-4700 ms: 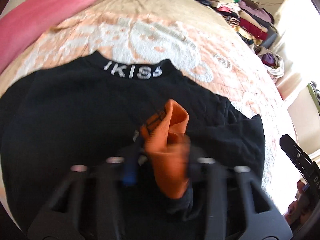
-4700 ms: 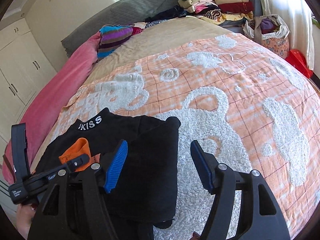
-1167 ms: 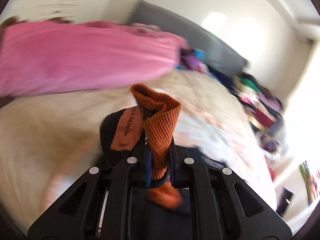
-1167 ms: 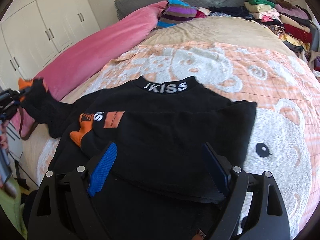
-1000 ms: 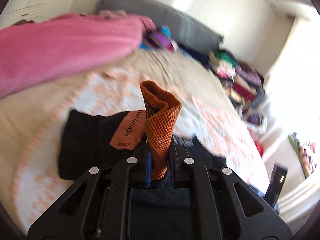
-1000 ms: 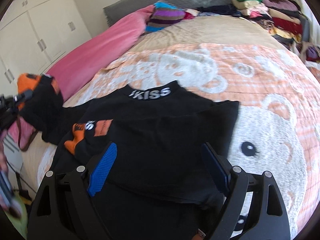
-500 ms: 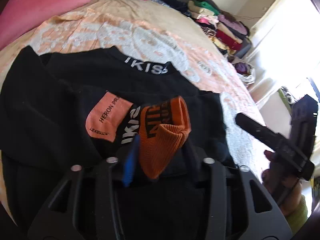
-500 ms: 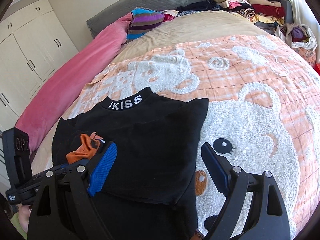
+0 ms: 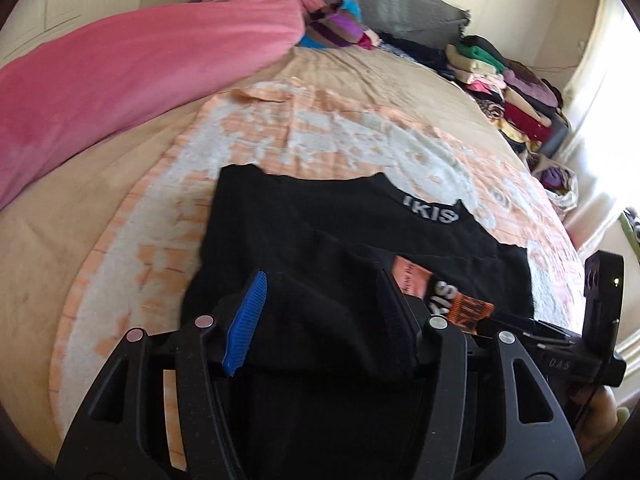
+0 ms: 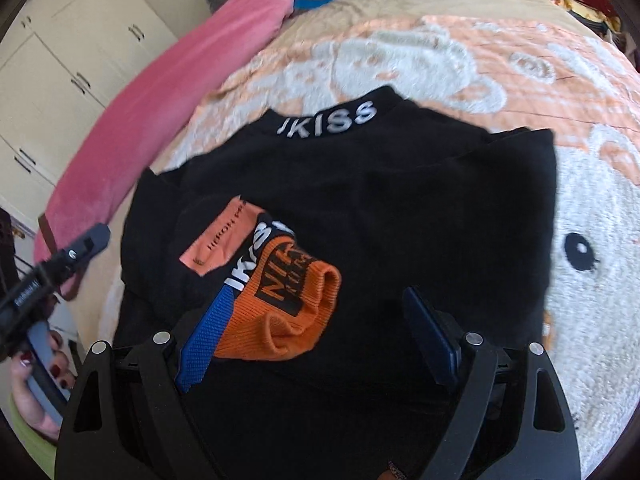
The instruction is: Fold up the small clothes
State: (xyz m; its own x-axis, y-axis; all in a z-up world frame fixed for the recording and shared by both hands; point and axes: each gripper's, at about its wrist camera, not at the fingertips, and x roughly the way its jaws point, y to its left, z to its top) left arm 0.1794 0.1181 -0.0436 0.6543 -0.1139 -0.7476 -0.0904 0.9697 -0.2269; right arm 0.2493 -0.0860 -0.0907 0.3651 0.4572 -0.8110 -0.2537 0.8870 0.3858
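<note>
Black knit sweater (image 10: 400, 200) flat on fleecy bedspread (image 10: 500, 60), ribbed orange cuff (image 10: 292, 320) between wide-open right gripper (image 10: 320, 336), left gripper (image 9: 320, 316) (just opening) empty above sweater.

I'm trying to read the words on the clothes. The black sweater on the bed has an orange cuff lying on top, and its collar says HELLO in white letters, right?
Nearly. The collar says JKISS in white letters, not HELLO; the right wrist view shows it clearly. The rest holds: the black sweater lies on the bed, with its orange cuff on top.
</note>
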